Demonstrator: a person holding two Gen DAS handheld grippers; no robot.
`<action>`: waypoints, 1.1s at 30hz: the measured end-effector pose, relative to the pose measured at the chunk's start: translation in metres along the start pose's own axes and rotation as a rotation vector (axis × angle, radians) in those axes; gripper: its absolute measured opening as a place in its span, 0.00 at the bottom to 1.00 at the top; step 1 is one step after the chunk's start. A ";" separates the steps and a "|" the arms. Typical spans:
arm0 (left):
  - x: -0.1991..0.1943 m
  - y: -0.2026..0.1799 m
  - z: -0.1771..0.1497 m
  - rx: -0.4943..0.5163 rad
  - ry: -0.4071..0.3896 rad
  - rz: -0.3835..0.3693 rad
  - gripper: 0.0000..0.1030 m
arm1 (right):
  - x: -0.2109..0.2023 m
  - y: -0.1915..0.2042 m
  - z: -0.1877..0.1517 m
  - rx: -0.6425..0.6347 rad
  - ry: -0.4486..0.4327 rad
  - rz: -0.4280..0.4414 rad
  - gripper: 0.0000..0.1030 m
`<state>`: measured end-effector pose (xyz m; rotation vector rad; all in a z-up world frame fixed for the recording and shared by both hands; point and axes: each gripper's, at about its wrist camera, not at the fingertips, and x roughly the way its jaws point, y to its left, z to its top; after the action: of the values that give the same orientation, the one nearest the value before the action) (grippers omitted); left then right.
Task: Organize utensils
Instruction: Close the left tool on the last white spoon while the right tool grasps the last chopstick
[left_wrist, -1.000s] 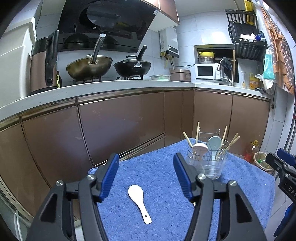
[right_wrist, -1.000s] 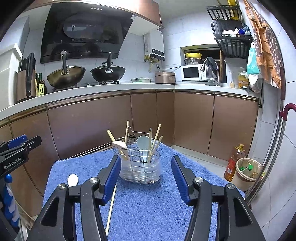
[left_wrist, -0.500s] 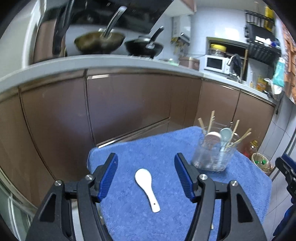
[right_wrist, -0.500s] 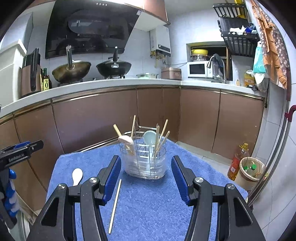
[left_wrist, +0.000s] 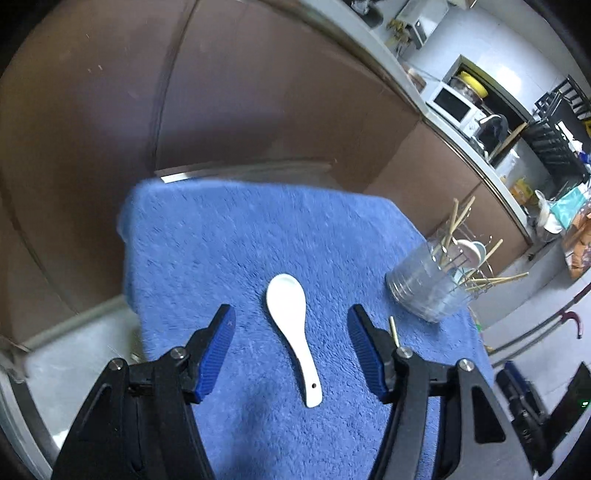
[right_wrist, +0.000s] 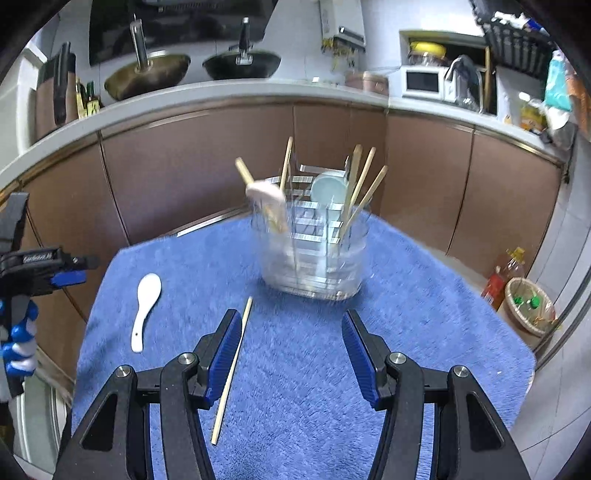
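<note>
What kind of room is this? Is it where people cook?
Yes, it looks like a home kitchen. Two pans sit on a stove by the counter, a white microwave stands farther along, and a clear utensil holder of chopsticks and spoons sits on a blue towel.

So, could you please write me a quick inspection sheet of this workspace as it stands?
Surface: blue towel covering the table.
Job's things: white spoon and one loose chopstick lying flat on the towel; clear holder upright, with chopsticks and spoons inside.
Clutter: nothing seen.
Grippers: left gripper open, straddling the white spoon without touching it; right gripper open, empty, chopstick beside its left finger.
Cables: nothing seen.
Surroundings: brown cabinets, woks, microwave.
</note>
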<state>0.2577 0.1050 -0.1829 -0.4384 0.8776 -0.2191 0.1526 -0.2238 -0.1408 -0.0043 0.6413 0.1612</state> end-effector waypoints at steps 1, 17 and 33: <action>0.009 0.003 0.002 -0.004 0.026 -0.018 0.58 | 0.006 0.000 -0.001 -0.001 0.019 0.004 0.52; 0.100 0.018 0.024 0.004 0.199 -0.050 0.31 | 0.110 0.025 0.010 -0.068 0.305 0.110 0.43; 0.125 -0.002 0.033 0.159 0.269 0.053 0.09 | 0.181 0.055 0.025 -0.165 0.494 0.095 0.14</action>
<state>0.3611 0.0670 -0.2503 -0.2393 1.1252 -0.3016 0.3017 -0.1410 -0.2256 -0.1771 1.1203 0.3095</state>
